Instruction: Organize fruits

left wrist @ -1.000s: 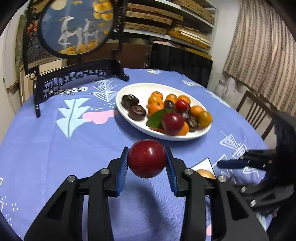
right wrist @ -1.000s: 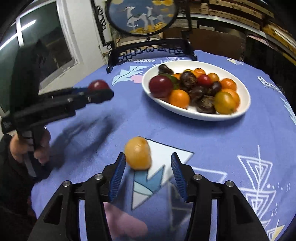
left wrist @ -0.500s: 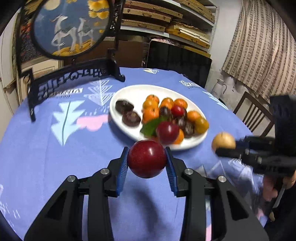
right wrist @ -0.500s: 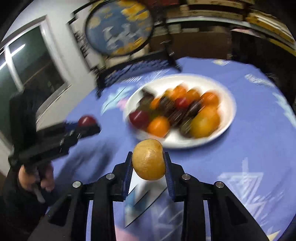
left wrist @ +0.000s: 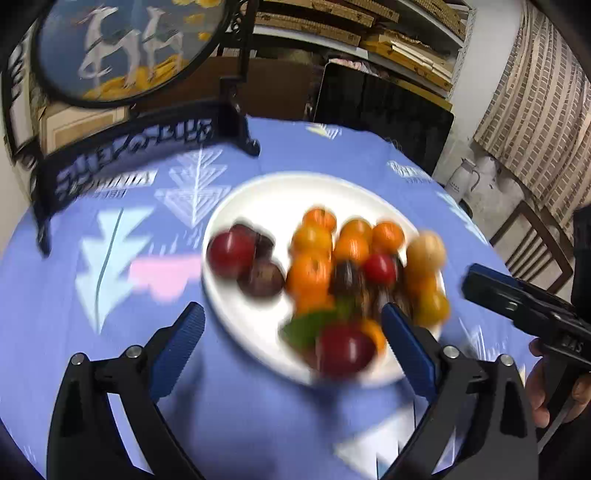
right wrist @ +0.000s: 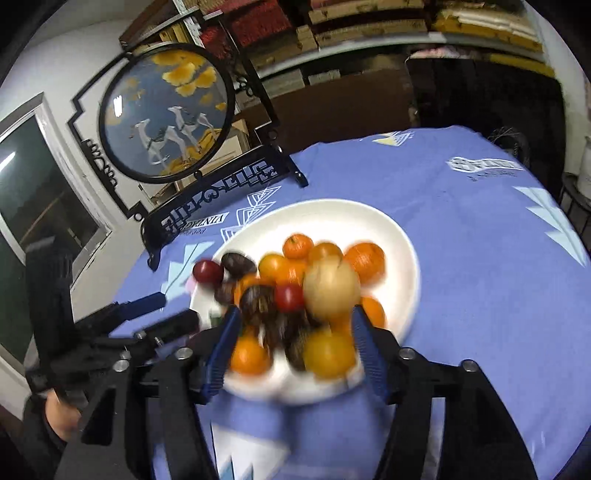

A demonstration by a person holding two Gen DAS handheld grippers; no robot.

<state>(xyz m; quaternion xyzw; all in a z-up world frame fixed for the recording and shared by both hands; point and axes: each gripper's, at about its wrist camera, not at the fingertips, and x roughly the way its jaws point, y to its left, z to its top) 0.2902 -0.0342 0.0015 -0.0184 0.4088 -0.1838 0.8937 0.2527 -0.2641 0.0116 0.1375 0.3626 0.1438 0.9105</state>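
Observation:
A white oval plate on the blue tablecloth holds several orange, dark and red fruits. A red plum lies at the plate's left end. A pale yellow fruit sits on top of the pile at the right. My left gripper is open and empty, just in front of the plate. My right gripper is open and empty over the plate's near rim, with the yellow fruit just beyond its fingers. The fruits are motion-blurred.
A black-framed round embroidered screen stands on the table behind the plate. A wooden chair and a white kettle are at the right. Shelves line the back wall.
Both grippers moved to the plate and opened. The left let go of the red plum at the plate's left end; the right let go of the yellow fruit on the pile.

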